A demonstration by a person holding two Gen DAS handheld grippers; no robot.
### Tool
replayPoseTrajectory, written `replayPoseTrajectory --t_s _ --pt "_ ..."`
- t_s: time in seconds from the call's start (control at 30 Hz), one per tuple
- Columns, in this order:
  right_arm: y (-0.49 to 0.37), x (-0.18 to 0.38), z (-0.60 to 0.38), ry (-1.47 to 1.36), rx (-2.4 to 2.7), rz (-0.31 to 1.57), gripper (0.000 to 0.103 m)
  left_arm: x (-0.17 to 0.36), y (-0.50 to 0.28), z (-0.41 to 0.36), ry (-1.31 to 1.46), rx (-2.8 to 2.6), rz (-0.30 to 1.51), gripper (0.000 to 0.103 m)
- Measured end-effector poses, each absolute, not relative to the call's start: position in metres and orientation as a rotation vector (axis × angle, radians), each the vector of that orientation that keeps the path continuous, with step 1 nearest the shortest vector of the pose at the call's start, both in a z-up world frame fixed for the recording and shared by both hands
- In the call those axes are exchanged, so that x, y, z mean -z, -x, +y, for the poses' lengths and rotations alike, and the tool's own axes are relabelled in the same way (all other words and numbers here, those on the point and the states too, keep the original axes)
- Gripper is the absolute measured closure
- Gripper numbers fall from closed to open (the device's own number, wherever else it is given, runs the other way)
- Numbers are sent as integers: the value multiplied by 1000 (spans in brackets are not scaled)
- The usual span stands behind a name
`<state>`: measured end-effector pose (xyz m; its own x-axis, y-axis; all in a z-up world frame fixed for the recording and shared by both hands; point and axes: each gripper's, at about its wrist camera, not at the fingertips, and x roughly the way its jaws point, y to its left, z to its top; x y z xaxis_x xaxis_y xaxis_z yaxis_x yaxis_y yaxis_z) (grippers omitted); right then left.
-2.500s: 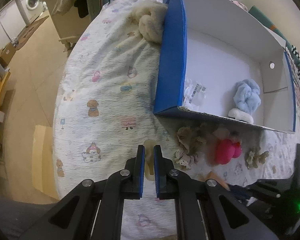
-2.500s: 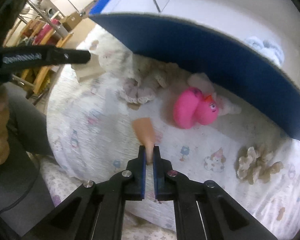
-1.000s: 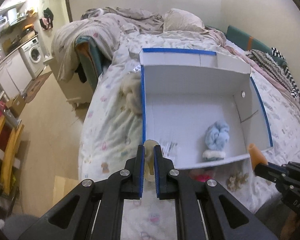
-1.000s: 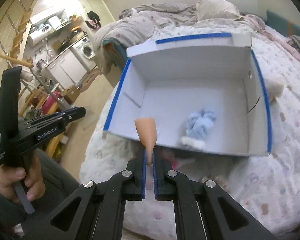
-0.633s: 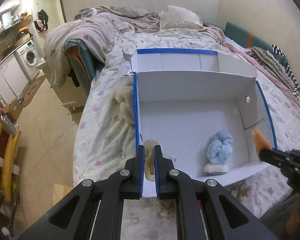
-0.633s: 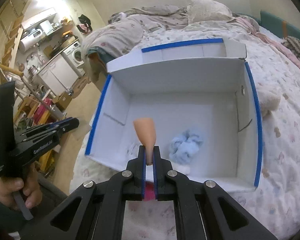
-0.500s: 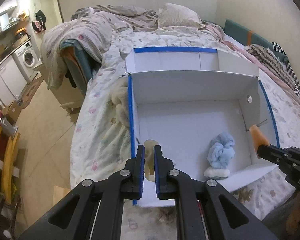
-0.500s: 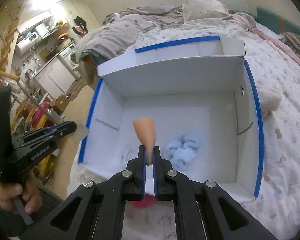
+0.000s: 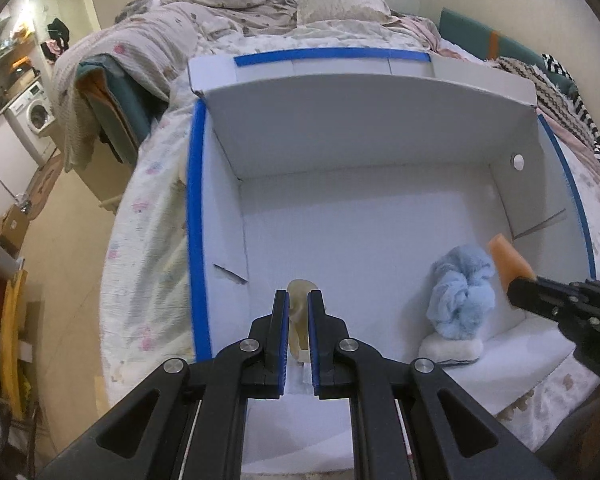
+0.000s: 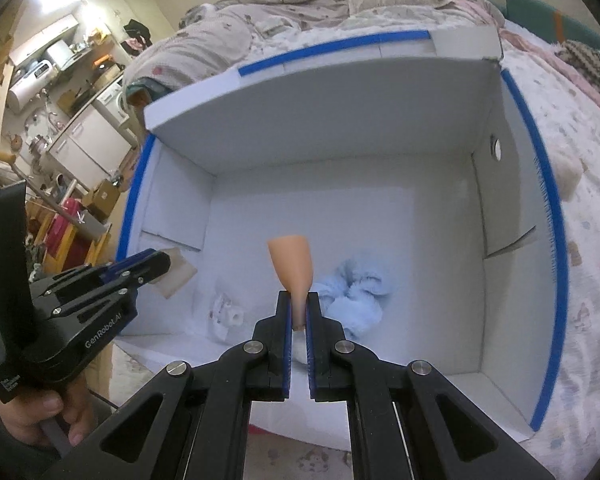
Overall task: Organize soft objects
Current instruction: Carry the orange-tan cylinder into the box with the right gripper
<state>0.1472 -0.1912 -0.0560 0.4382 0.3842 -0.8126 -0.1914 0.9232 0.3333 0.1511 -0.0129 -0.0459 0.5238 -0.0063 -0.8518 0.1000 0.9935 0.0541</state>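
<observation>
Both grippers hang over the white box (image 9: 340, 152) w/ blue-taped edges, sitting on the bed (image 9: 148, 248). Left gripper (image 9: 298, 312) is clamped on a pale beige soft piece (image 9: 299, 296), held above the box floor near its left wall. Right gripper (image 10: 298, 312) is pinched on an orange sponge (image 10: 292, 266), approx. mid-box. Blue scrunchie (image 10: 354, 300) lies on the floor inside, a white pad (image 9: 452, 350) touching it; small clear packet (image 10: 226, 314), prob. plastic, sits nearby.

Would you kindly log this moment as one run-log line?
left gripper: shut on cream sponge | right gripper: shut on orange sponge | both above box
</observation>
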Motion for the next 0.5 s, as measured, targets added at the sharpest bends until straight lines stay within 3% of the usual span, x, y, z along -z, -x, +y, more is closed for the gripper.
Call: replayPoseTrajectory --t_s 0.5 --pt "-153 87 -188 -197 -325 1160 95 57 -154 -21 -105 90 1045 94"
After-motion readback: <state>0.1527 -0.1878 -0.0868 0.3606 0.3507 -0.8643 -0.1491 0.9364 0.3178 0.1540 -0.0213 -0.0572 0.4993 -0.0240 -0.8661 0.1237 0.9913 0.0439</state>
